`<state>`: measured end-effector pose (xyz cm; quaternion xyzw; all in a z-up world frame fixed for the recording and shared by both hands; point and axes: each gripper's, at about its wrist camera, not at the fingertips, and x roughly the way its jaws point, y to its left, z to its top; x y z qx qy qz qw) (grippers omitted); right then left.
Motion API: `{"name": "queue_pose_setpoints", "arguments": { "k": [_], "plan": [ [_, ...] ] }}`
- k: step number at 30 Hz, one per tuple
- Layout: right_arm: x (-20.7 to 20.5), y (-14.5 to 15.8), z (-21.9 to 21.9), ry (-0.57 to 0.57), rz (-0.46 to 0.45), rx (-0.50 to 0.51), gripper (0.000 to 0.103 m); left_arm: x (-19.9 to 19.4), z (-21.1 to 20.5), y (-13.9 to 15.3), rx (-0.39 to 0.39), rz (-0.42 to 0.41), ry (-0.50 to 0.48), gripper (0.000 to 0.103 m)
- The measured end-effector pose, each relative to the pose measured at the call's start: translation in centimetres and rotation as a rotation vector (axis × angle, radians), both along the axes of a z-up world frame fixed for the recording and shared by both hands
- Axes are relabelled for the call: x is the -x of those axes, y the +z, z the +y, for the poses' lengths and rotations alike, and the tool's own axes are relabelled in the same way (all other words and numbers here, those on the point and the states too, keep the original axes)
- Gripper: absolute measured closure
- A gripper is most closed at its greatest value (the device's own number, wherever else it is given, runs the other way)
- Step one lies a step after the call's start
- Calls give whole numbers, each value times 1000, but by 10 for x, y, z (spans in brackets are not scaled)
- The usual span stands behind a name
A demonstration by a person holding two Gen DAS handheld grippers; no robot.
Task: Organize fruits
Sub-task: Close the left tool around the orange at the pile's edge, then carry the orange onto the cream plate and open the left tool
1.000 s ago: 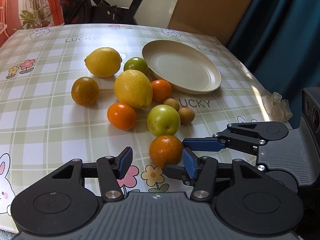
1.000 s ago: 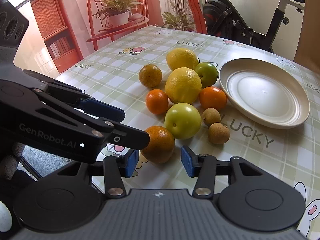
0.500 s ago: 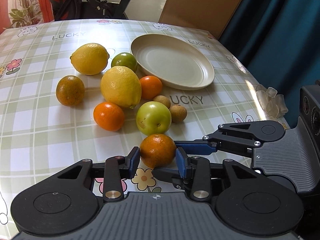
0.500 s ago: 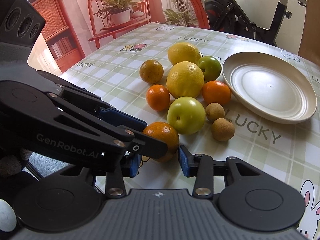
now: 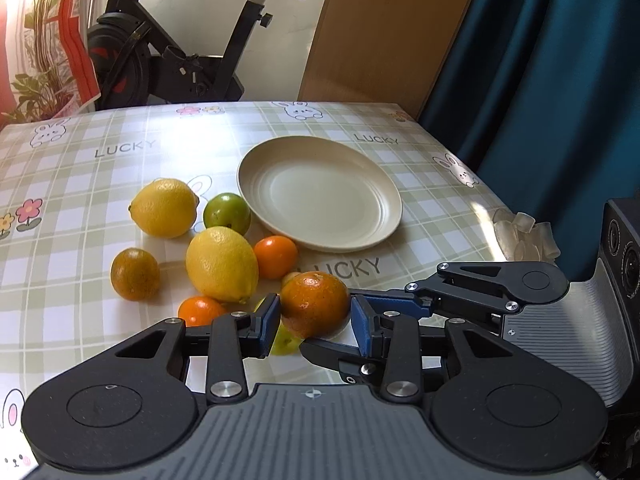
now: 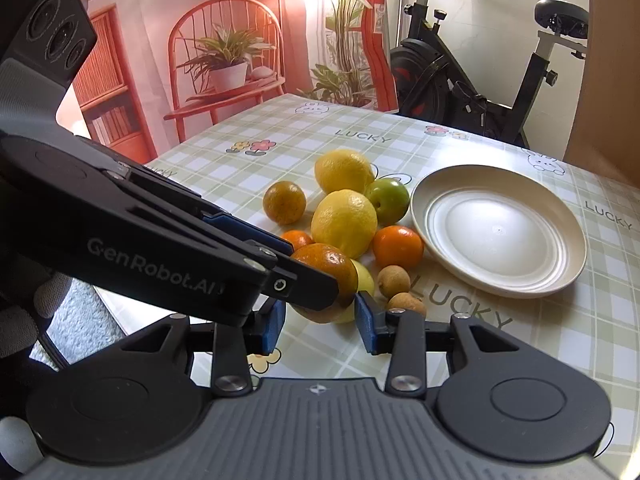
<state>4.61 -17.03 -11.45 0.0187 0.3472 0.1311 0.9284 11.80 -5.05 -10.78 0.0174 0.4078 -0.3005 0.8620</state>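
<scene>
On the green-checked tablecloth [image 5: 100, 200], both the left gripper [image 5: 315, 320] and right gripper [image 6: 320, 318] have clamped the mottled round orange [image 5: 315, 305], now lifted; the cream plate [image 5: 384, 204] lies ahead, empty.

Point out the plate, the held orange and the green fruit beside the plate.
plate [image 5: 384, 236]: left wrist view, near rim.
held orange [image 5: 314, 304]: left wrist view, front skin.
green fruit [image 6: 389, 201]: right wrist view, middle.

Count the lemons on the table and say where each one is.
2. One lemon lies at the far left of the fruit cluster, beside the green fruit. The other lemon sits in the cluster's middle, just left of a small orange. None seems hidden.
</scene>
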Motion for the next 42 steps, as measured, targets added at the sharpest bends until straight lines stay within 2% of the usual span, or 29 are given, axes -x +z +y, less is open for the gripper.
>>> {"name": "queue_pose_setpoints", "arguments": {
  "k": [7, 13, 20, 29, 34, 42],
  "plan": [
    [-19, 25, -20, -30, -68, 3, 62, -24, -15, 28, 21, -70, -7, 62],
    [-46, 33, -33, -39, -115, 31, 62, -52, -26, 32, 10, -82, -20, 62],
    [-83, 12, -58, -75, -84, -15, 62, -89, -47, 18, -22, -63, -34, 62],
    [-127, -20, -90, -117, -32, -72, 62, -138, -64, -9, -54, 5, -12, 62],
    [-141, -33, -92, -127, -14, -85, 62, -156, -66, -23, -79, 27, 22, 62],
    [-157, -43, -90, -136, 1, -79, 62, -176, -61, -36, -61, 72, 85, 62]
  ]
}}
